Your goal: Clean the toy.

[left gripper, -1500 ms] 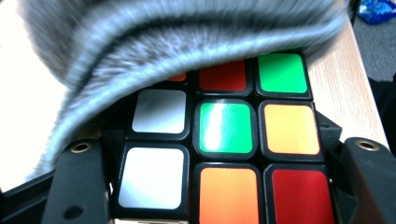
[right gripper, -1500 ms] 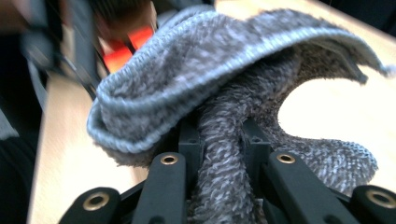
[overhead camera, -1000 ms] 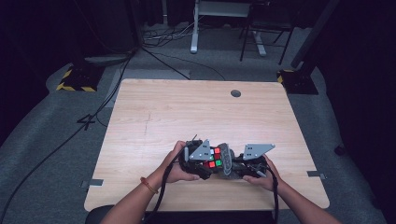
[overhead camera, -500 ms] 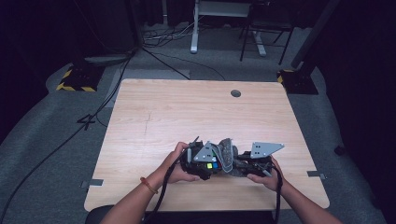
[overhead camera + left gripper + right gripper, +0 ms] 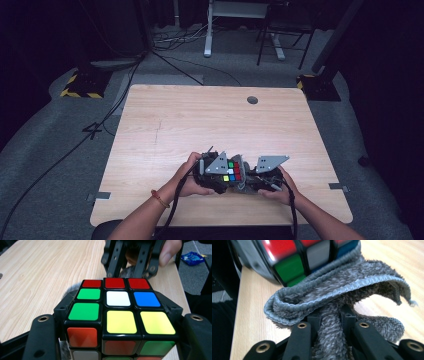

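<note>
A scrambled Rubik's cube [image 5: 231,171] is held just above the wooden table [image 5: 200,125], near its front edge. My left gripper [image 5: 217,172] is shut on it. In the left gripper view the black jaws clamp the cube [image 5: 117,312] from both sides, its red, green, white, blue and yellow top face towards the camera. My right gripper [image 5: 252,179] is shut on a grey fluffy cloth [image 5: 337,297], pinched between its jaws [image 5: 330,327]. The cloth lies against the cube's [image 5: 304,255] far side. The right gripper [image 5: 130,262] faces the cube with the cloth [image 5: 127,271] bunched in it.
The table has a round cable hole [image 5: 252,100] at its far side and bare wood ahead of both hands. Both forearms reach in over the front edge. Cables and desk legs [image 5: 207,30] lie on the floor behind. A blue packet [image 5: 192,258] lies on the floor.
Half a second ago the cloth covered the cube's top face. It has since slid back to the right, and the coloured face shows again. The left hand stayed put.
</note>
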Tool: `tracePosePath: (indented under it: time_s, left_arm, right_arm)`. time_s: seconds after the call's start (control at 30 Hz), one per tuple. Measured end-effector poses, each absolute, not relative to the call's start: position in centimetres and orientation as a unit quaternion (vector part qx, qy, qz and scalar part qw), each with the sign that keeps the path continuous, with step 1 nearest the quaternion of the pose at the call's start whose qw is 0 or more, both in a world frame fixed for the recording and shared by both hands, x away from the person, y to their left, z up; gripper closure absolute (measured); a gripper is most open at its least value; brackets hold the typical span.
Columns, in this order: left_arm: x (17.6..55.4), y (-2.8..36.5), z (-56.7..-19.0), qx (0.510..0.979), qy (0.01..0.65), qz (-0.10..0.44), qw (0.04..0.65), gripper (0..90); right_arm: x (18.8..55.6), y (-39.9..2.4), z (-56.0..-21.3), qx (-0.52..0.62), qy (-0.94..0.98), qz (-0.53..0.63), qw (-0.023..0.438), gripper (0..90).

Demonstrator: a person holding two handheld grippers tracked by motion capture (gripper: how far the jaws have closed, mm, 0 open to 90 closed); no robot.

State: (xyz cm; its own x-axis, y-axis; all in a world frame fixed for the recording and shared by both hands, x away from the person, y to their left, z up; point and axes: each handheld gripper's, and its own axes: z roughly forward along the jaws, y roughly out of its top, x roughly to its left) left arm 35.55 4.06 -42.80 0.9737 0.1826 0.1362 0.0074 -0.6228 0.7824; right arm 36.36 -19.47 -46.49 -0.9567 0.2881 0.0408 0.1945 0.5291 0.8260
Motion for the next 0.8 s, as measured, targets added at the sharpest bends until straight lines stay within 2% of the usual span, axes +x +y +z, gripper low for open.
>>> tracePosePath:
  time_s: [0.13,0.3,0.53,0.7,0.8]
  left_arm:
    - [35.7,3.7,-43.4,0.907,0.055,0.112,0.403,32.9]
    - [35.7,3.6,-43.5,0.909,0.059,0.114,0.396,33.0]
    - [35.3,4.0,-42.6,0.886,0.046,0.101,0.450,33.2]
    - [35.1,4.0,-42.5,0.886,0.042,0.102,0.450,33.1]
    - [35.4,4.0,-42.7,0.892,0.045,0.105,0.438,33.0]
  right_arm:
    - [36.3,-20.4,-45.5,0.145,0.856,0.494,0.058,76.4]
    - [36.1,-21.0,-44.7,0.143,0.844,0.513,0.067,76.4]
    - [36.3,-20.4,-45.4,0.149,0.859,0.485,0.065,76.4]
    - [36.5,-19.7,-46.3,0.151,0.869,0.468,0.050,76.4]
    - [36.1,-19.7,-45.9,0.145,0.865,0.476,0.064,76.4]
